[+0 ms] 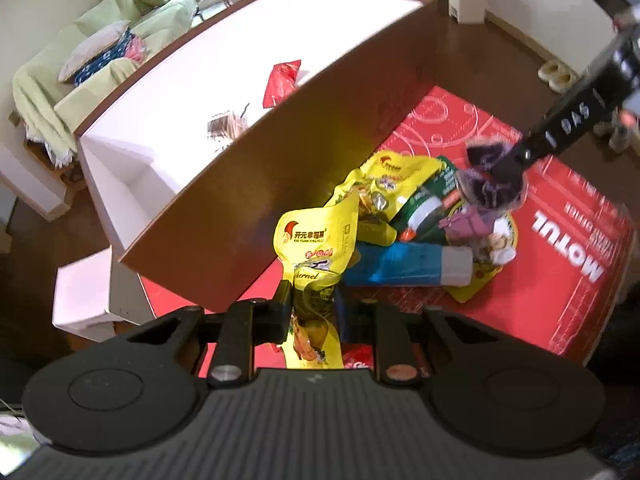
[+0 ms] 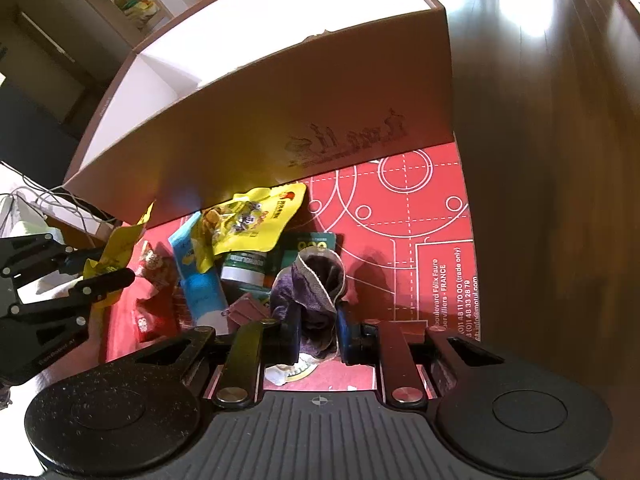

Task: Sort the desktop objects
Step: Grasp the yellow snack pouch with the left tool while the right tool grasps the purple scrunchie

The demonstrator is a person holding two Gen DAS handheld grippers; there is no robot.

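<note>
Left gripper [image 1: 314, 300] clamps yellow pouch [image 1: 310, 248]; right gripper [image 2: 318, 330] clamps purple cloth [image 2: 312, 284] beside box wall [image 2: 320, 120].

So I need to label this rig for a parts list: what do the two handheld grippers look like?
Both are black. The left gripper and right gripper each have a ribbed grey base, two round black discs, angular linkage arms with metal pivot pins, and flat fingers; the right's look blue-padded. White digits mark the right's side.

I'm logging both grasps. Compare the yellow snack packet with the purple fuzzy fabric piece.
The yellow snack packet is glossy printed foil; the purple fuzzy fabric piece is soft, plain cloth. The packet is in the left gripper, the fabric in the right gripper. Both are pinched above the red mat.
</note>
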